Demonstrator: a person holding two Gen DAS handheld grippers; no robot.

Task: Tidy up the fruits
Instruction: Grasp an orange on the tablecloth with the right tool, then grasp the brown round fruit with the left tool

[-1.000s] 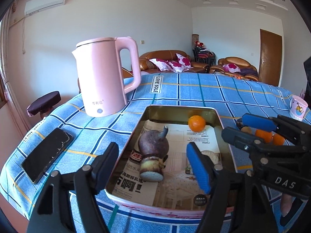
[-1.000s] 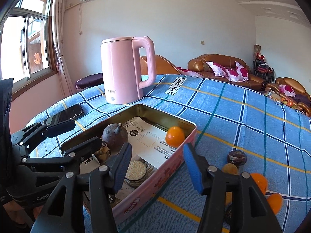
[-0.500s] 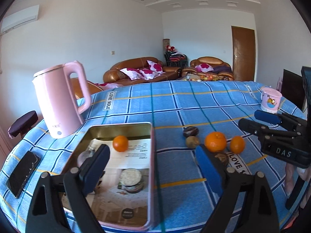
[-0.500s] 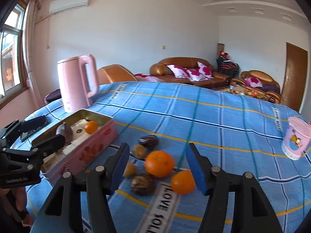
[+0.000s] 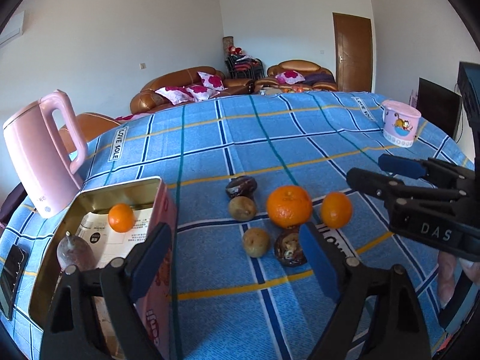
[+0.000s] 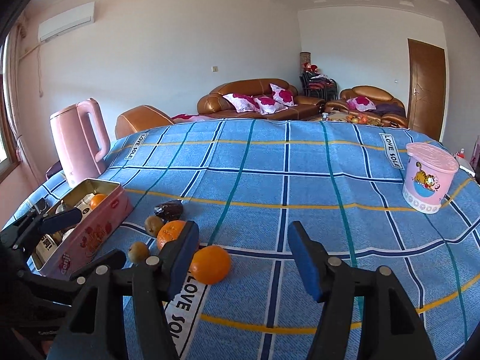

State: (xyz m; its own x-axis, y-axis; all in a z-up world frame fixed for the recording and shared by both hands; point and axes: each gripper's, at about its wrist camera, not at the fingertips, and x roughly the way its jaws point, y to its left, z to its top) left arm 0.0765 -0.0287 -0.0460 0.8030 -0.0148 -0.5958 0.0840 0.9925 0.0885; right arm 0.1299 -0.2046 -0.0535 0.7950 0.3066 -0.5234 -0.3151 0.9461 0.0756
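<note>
Hovering above the blue checked cloth of the desk (image 5: 300,138), the left gripper (image 5: 237,258) has its fingers spread wide and slowly narrowing, with nothing pressed between them. In the left wrist view, a loose group of fruit lies on the cloth ahead of these fingers: a large orange (image 5: 289,206), a smaller orange (image 5: 336,210) just beside it on the right, two brownish round fruits (image 5: 242,208) and (image 5: 256,242), and two dark wrinkled fruits (image 5: 241,186) and (image 5: 289,247). The pink tin box (image 5: 163,225) stands at the left, near the group, and one small orange (image 5: 121,217) already lies inside it on printed paper, with a dark round fruit (image 5: 76,253) nearer the camera (its kind cannot be told). A pink kettle (image 5: 42,156) stands behind the box, and a phone (image 5: 12,273) lies at the left edge.

The right gripper (image 6: 243,255) is half open over bare cloth; its fingers hold nothing. The smaller orange (image 6: 211,264) lies just beside its left finger, not between the two. A pink cartoon cup (image 6: 427,177) stands well apart at the right.
</note>
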